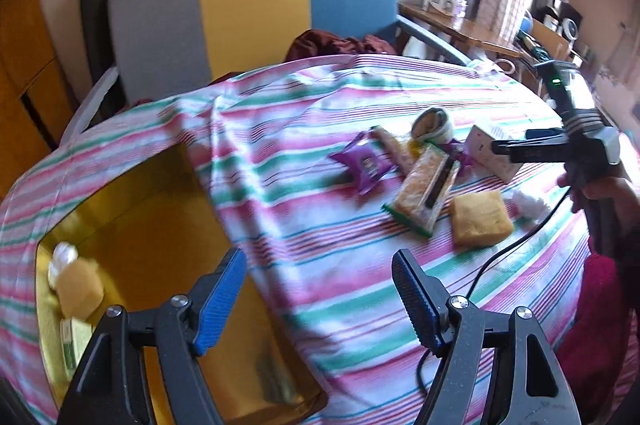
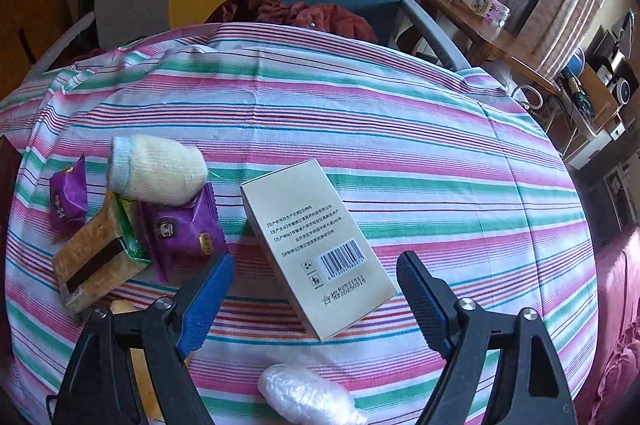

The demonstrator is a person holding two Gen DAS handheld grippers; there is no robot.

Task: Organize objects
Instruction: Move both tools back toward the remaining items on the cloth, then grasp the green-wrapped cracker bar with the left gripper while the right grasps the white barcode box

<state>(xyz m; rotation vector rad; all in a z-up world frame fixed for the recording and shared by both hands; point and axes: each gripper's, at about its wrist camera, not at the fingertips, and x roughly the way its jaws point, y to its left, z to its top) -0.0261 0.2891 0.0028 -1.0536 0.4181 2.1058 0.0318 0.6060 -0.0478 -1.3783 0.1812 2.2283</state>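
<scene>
Both tools gaping, holding nothing. Right tool (image 2: 316,299) hovers over the white box (image 2: 316,249) on the striped desk (image 2: 400,153); left tool (image 1: 320,301) is near the yellow tray (image 1: 160,209). Slick box could easily skid sideways.

The cloth (image 2: 400,129) is striped pink, green and white. The snack packets (image 2: 182,229) are purple, the box (image 2: 316,245) cream, the tray (image 1: 132,209) golden yellow.
</scene>
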